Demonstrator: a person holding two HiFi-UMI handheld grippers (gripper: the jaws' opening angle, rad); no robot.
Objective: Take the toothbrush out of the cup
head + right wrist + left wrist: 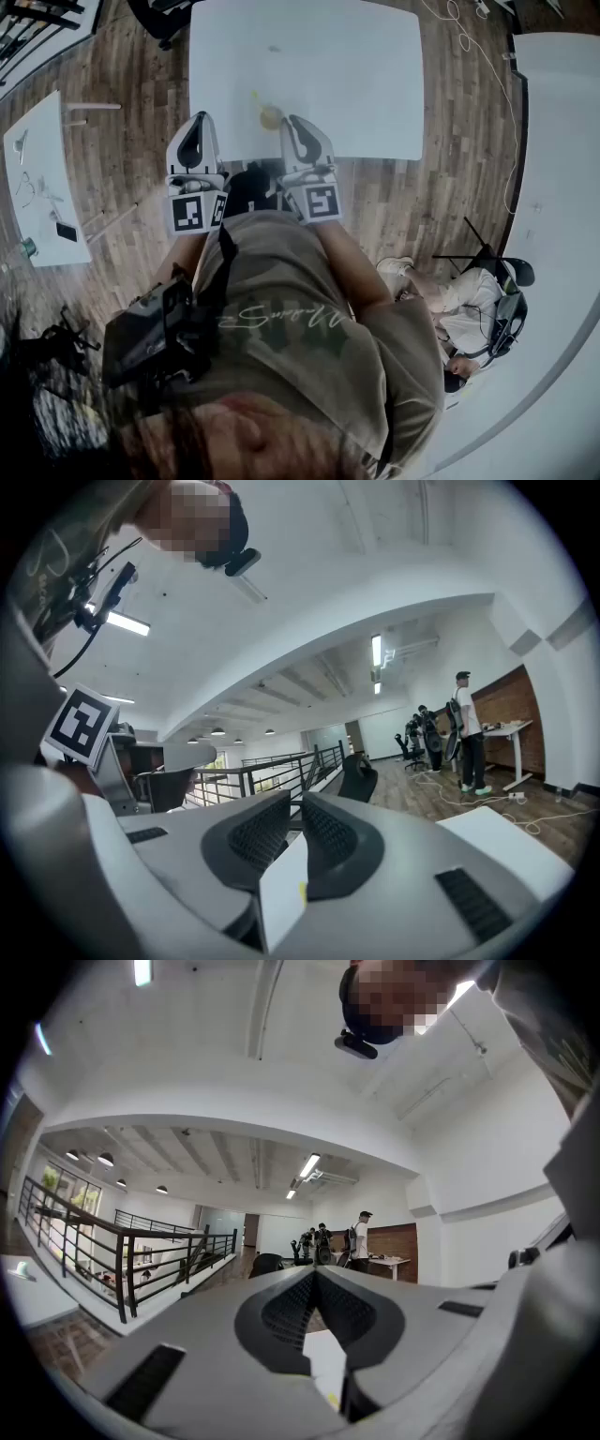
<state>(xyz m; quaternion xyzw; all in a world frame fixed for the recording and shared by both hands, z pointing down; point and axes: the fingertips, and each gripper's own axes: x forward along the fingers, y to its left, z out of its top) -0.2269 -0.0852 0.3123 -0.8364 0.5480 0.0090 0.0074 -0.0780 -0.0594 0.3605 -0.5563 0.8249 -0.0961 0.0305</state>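
Note:
A small yellowish cup (pixel 271 116) stands on the white table (pixel 356 84) near its front edge, with a thin yellow toothbrush (pixel 256 97) leaning out toward the upper left. Both grippers are held level at the table's front edge, short of the cup. The left gripper (pixel 197 141) is to the cup's lower left; in the left gripper view (pixel 315 1274) its tips meet with nothing in them. The right gripper (pixel 303 139) is just to the cup's lower right; in the right gripper view (pixel 295 808) a narrow slit shows between its pads, and nothing is between them.
A second white table (pixel 42 178) with small items stands at the left and a long white one (pixel 553 141) at the right. A person (pixel 459 309) sits on an office chair at the lower right. Cables (pixel 511 141) trail over the wooden floor.

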